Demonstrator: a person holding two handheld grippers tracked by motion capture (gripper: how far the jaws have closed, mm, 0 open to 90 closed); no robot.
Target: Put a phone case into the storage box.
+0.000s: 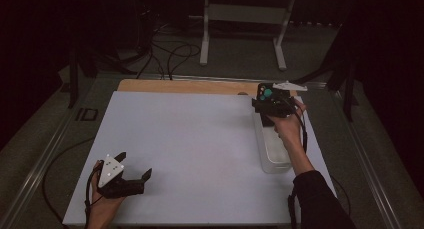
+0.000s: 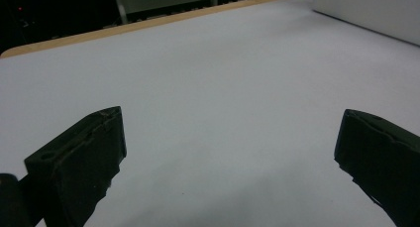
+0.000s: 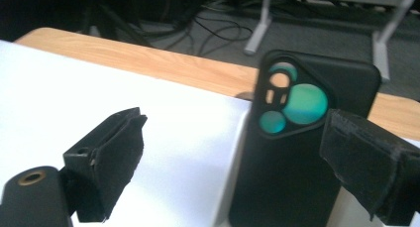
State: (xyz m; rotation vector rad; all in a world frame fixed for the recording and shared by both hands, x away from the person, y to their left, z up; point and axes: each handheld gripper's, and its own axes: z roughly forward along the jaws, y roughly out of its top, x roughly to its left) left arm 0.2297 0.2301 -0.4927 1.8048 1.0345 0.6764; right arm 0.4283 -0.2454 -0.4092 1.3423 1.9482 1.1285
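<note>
My right tongs [image 1: 270, 106] hang spread wide at two o'clock on the table, jaws either side of a black phone case [image 3: 297, 152] but not closing on it. The case stands on end in the white tray [image 1: 274, 154], camera cutout facing me. My left tongs [image 1: 131, 175] rest open and empty at seven o'clock. I judge the case light, thin-walled and flexible, so I'd pinch it across its long side edges, gently.

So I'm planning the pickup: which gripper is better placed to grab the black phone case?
The right gripper: its open jaws already flank the black phone case. The left gripper rests open far across the white table.
</note>
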